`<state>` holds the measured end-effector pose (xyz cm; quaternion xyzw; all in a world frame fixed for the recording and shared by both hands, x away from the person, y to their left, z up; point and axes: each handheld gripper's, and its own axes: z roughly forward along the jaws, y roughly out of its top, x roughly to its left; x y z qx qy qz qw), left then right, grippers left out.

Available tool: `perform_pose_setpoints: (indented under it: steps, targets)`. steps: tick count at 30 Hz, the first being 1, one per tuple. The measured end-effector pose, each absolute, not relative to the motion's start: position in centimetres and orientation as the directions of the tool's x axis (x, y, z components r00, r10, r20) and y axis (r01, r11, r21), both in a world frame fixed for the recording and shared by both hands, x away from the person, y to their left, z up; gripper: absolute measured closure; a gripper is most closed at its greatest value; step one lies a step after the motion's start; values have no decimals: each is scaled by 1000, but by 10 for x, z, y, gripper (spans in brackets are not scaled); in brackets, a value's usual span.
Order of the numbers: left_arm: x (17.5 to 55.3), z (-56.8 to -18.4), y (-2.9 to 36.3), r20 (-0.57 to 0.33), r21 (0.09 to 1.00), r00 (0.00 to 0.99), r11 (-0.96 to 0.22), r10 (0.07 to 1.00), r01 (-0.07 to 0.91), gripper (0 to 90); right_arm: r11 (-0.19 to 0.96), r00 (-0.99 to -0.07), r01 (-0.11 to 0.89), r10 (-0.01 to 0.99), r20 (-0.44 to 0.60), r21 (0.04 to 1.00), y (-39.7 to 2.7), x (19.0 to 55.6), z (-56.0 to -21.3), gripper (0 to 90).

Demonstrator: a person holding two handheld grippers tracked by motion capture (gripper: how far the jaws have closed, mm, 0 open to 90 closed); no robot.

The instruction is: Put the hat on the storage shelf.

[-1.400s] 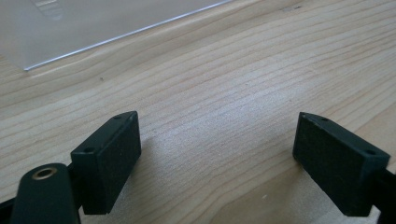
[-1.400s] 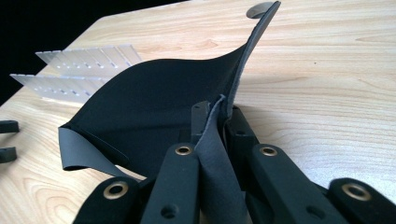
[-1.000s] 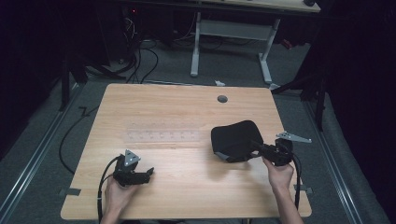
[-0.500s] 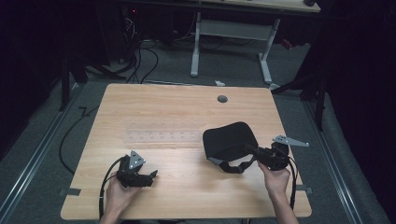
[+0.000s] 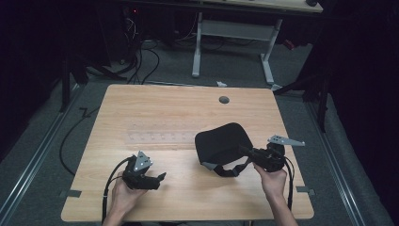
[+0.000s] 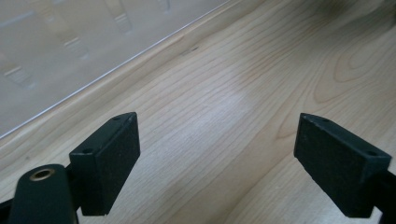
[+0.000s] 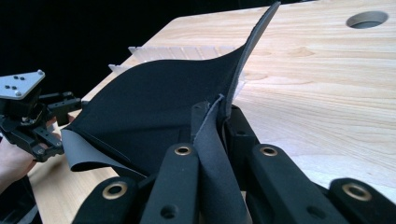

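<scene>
A floppy black sheet (image 5: 221, 141) with a grey underside lies right of the table's middle, its near edge lifted and curled. My right gripper (image 5: 245, 151) is shut on that edge. In the right gripper view the sheet (image 7: 154, 107) rises from between the jaws of my right gripper (image 7: 217, 116) and bows upward. My left gripper (image 5: 159, 178) hovers low over the front left of the wooden table (image 5: 164, 103). It stands open (image 6: 215, 158) with only bare wood between its pads. A clear slotted rack (image 5: 162, 139) lies flat just beyond it.
The clear rack (image 6: 56, 56) sits close ahead of the left jaws. A round cable hole (image 5: 224, 100) is at the table's far side. Cables trail from both grippers over the front edge. Dark floor, cables and another table's legs lie beyond.
My right gripper has pulled the black sheet to the left and toward the person, and its near edge has curled up. The left gripper has shifted slightly right.
</scene>
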<state>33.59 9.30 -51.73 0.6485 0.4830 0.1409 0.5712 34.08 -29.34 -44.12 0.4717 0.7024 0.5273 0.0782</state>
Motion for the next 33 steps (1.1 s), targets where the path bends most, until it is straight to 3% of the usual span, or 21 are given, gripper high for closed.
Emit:
perform_pose_setpoints:
  steps: [12,33]
  targets:
    - [329,-503,90,-392,880,522,144,757,453,151,47,-580,585,722,377,809,-275,342,-444,850]
    - [307,-485,70,-352,913,624,107,698,395,123,148,-634,593,692,345,792,-239,340,-452,849]
